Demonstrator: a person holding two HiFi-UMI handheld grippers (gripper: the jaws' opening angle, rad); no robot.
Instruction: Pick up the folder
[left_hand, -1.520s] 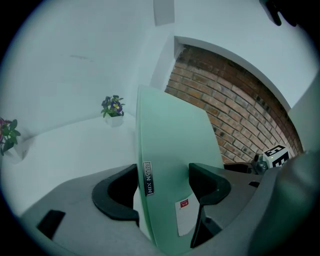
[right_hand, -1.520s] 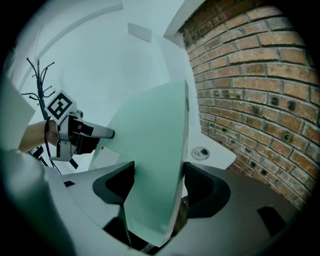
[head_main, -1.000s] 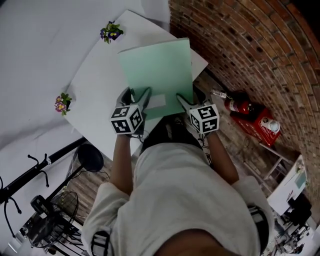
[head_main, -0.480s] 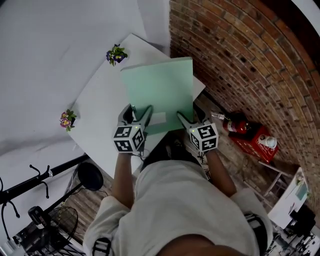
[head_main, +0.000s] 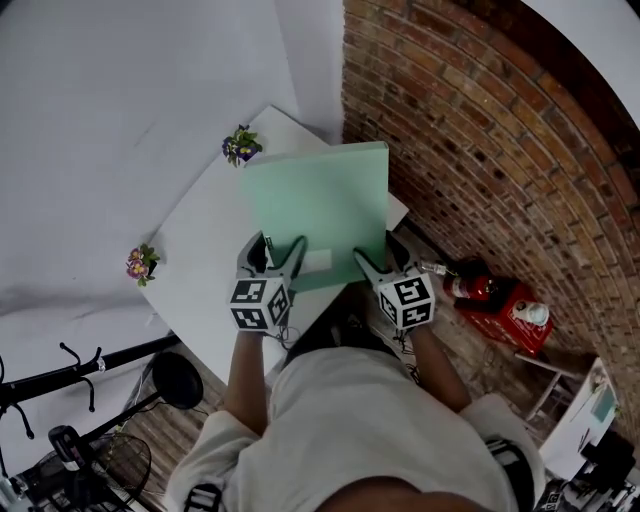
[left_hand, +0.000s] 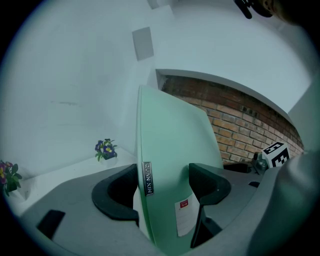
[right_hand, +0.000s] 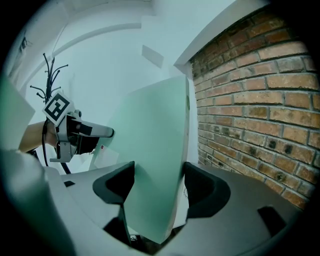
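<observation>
I have the pale green flat folder (head_main: 320, 205) gripped at its near edge from both sides, over the white table (head_main: 195, 255). My left gripper (head_main: 281, 248) has its dark jaws closed onto the folder's near left corner. In the left gripper view one jaw presses each face, right by the small metal nameplate (left_hand: 147, 178) on the spine and a white sticker (left_hand: 183, 217). My right gripper (head_main: 378, 255) is clamped the same way on the near right corner, and the right gripper view shows the sheet pinched between its two jaws.

The folder hangs over the table's right half. Its right edge reaches past the table's edge towards the red brick wall (head_main: 480, 130), and its far end is raised off the table top. A small pot of purple flowers (head_main: 241, 146) stands at the table's far corner, just beside the folder's far left corner. A second flower pot (head_main: 141, 264) sits at the table's left corner, well apart from the folder.
</observation>
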